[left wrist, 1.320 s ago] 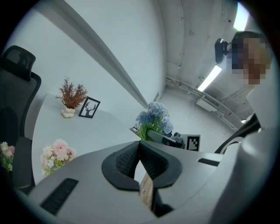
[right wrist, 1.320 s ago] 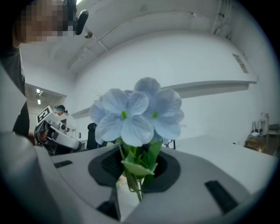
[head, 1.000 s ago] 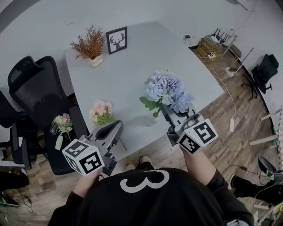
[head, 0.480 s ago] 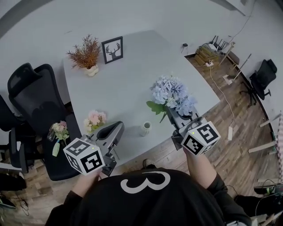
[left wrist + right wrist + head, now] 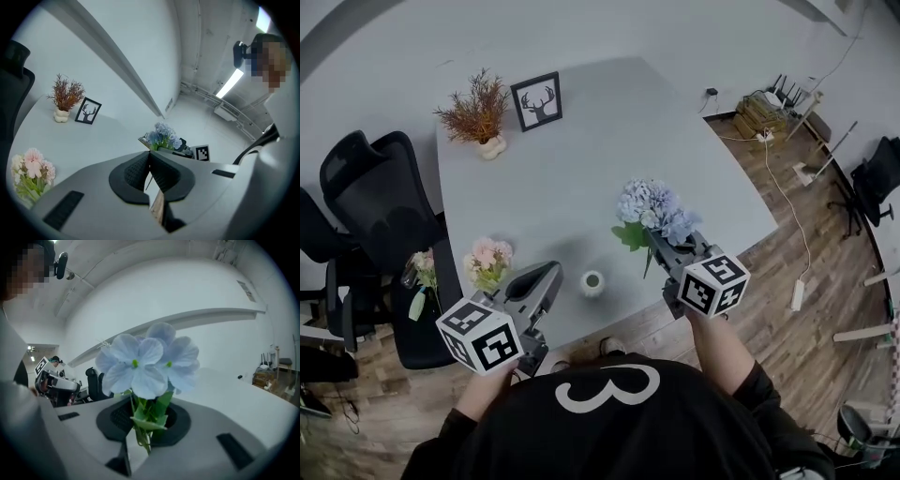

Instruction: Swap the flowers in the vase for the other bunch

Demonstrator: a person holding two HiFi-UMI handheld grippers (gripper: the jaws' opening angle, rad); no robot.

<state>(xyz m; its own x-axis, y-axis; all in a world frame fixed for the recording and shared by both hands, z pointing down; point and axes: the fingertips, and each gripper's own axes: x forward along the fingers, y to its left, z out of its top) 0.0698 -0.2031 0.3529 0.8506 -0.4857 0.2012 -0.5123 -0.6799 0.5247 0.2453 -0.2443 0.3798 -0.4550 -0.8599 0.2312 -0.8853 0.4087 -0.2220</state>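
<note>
A small white vase (image 5: pixel 592 283) stands empty near the table's front edge. My right gripper (image 5: pixel 657 242) is just right of it with a bunch of pale blue flowers (image 5: pixel 652 209). The stems (image 5: pixel 140 425) sit pinched between its jaws, which are still closing, and the blooms (image 5: pixel 147 363) fill the right gripper view. A pink bunch (image 5: pixel 487 262) lies on the table left of the vase and shows again as pink flowers (image 5: pixel 32 169) in the left gripper view. My left gripper (image 5: pixel 546 274) hovers between that bunch and the vase, shut (image 5: pixel 150 157) on nothing.
At the table's far left stand a dried orange plant in a white pot (image 5: pixel 478 108) and a framed deer picture (image 5: pixel 536 100). Black office chairs (image 5: pixel 366 187) line the left side, one with a small bunch (image 5: pixel 420 267) on it. Cables and boxes (image 5: pixel 783 103) lie on the wooden floor to the right.
The blue bunch has come out of the vase and moved right and down with my right gripper. The vase stays on the table. My left gripper has barely shifted in view.
</note>
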